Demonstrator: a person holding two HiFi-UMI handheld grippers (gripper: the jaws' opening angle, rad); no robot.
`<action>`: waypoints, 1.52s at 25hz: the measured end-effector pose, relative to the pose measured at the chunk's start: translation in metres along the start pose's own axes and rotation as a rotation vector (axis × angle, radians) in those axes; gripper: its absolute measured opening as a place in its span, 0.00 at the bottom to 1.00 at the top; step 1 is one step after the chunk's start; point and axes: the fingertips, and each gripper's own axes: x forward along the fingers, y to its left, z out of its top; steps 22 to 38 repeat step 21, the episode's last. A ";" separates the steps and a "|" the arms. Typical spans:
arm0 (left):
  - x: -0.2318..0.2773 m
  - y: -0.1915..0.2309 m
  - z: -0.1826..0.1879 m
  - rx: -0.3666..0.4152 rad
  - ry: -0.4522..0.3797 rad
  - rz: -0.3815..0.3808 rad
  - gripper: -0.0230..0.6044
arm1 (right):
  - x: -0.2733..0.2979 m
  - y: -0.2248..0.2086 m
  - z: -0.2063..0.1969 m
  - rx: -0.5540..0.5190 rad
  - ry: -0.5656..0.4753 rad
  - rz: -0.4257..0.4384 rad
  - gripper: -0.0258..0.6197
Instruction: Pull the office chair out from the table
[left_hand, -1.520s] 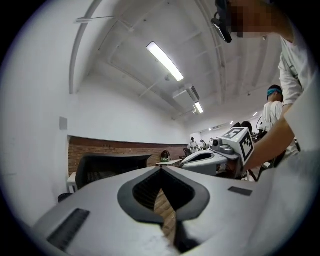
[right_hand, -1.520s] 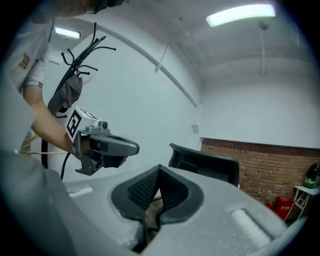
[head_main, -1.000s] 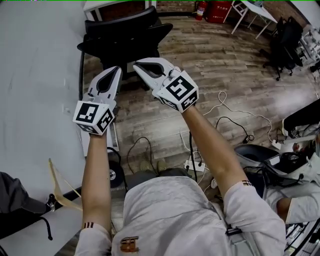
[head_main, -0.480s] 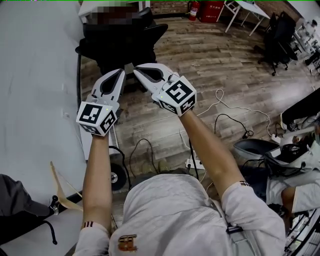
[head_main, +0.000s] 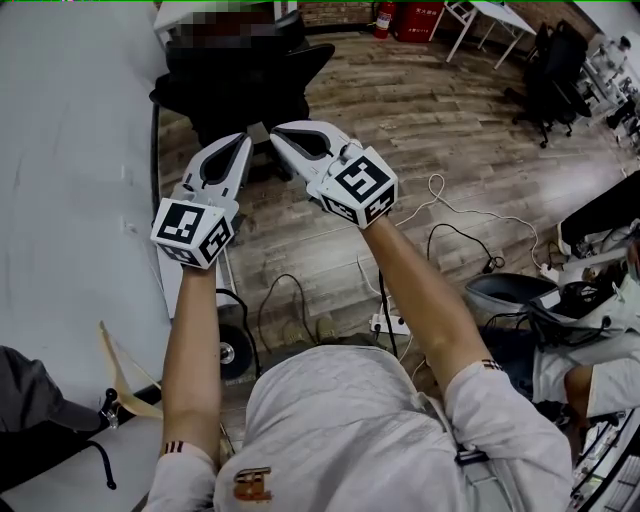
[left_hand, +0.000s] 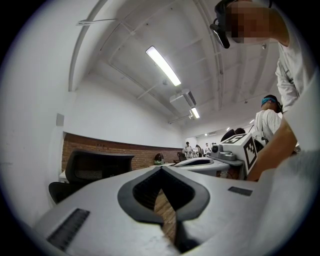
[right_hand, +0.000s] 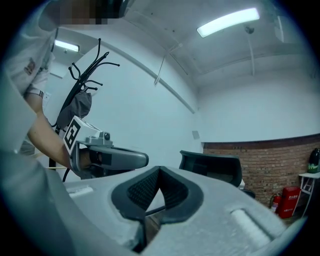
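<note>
Comparing with 1 second earlier, little was changed: the left gripper (head_main: 238, 145) and right gripper (head_main: 280, 132) were kept shut and empty, short of the office chair (head_main: 240, 85). No hold on it was gained, and it was seen close beside the table (head_main: 70, 150).

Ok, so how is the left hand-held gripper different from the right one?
The white left hand-held gripper points almost straight ahead, while the white right hand-held gripper slants in toward the left one's tip. The left's black-and-white marker cube shows a different pattern from the right's. Both are shut, hold nothing, and sit short of the black office chair.
</note>
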 end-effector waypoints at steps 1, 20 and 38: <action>-0.001 0.000 0.000 0.000 0.000 -0.002 0.04 | 0.001 0.003 0.000 -0.005 0.002 0.004 0.04; -0.006 -0.003 -0.003 -0.003 -0.006 -0.018 0.04 | 0.000 0.012 -0.001 -0.015 0.010 0.009 0.04; -0.006 -0.003 -0.003 -0.003 -0.007 -0.019 0.04 | 0.000 0.011 -0.001 -0.014 0.009 0.009 0.04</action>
